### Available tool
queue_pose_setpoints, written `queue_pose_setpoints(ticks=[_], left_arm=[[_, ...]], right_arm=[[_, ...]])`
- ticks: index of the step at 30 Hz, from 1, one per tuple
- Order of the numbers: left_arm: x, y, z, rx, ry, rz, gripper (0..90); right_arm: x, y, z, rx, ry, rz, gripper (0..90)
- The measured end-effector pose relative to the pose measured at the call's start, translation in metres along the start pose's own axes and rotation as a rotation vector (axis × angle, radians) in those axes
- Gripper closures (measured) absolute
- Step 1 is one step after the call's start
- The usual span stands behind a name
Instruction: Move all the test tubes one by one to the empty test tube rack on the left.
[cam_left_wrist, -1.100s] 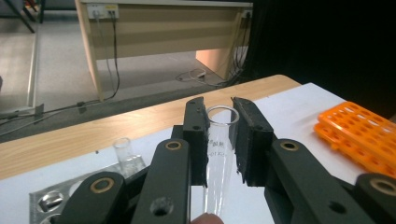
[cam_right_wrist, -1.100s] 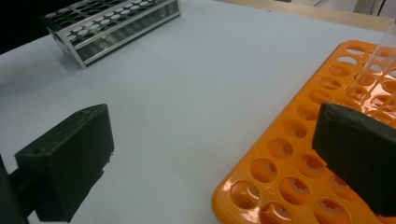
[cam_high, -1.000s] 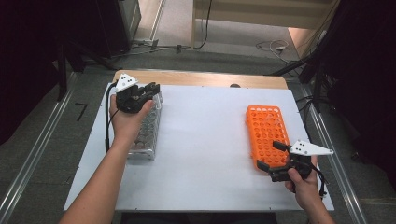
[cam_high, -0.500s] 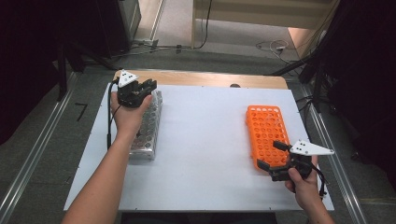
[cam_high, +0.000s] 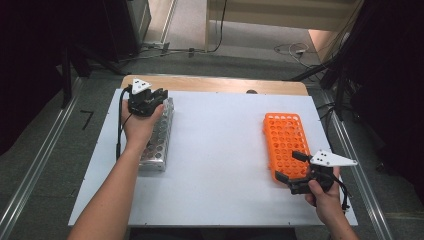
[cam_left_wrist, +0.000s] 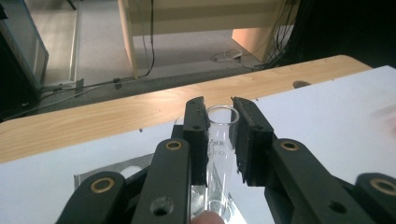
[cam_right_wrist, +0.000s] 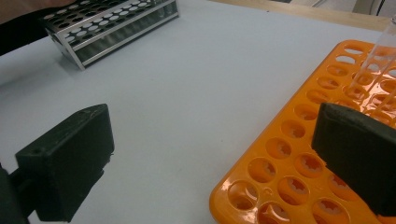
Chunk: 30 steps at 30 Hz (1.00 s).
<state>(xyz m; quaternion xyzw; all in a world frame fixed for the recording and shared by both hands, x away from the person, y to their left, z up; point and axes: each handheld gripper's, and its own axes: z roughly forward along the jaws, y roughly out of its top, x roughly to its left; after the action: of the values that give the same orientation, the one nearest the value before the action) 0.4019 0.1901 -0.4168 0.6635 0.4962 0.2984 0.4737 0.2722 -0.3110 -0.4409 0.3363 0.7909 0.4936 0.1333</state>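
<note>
In the left gripper view, my left gripper is shut on a clear glass test tube. The tube stands upright, its lower end down in the metal rack. From the high view, that gripper sits over the far end of the metal rack at the table's left. My right gripper rests open at the near end of the orange rack, nothing between its jaws. The right gripper view has those jaws wide apart over the orange rack, where another clear tube stands.
A white mat covers the table, with a strip of bare wood along the far edge. The two racks lie far apart with open mat between them. Cables and furniture legs lie on the floor beyond the table.
My left gripper has shifted only slightly over the far end of the metal rack. The right gripper has stayed where it was.
</note>
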Motion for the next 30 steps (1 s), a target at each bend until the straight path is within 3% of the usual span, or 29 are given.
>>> queue_pose_setpoints(ticks=[30], left_arm=[[-0.0041, -0.0105, 0.0054, 0.121, 0.009, 0.02, 74.9]], right_arm=[[0.0017, 0.0003, 0.001, 0.006, 0.001, -0.001, 0.0]])
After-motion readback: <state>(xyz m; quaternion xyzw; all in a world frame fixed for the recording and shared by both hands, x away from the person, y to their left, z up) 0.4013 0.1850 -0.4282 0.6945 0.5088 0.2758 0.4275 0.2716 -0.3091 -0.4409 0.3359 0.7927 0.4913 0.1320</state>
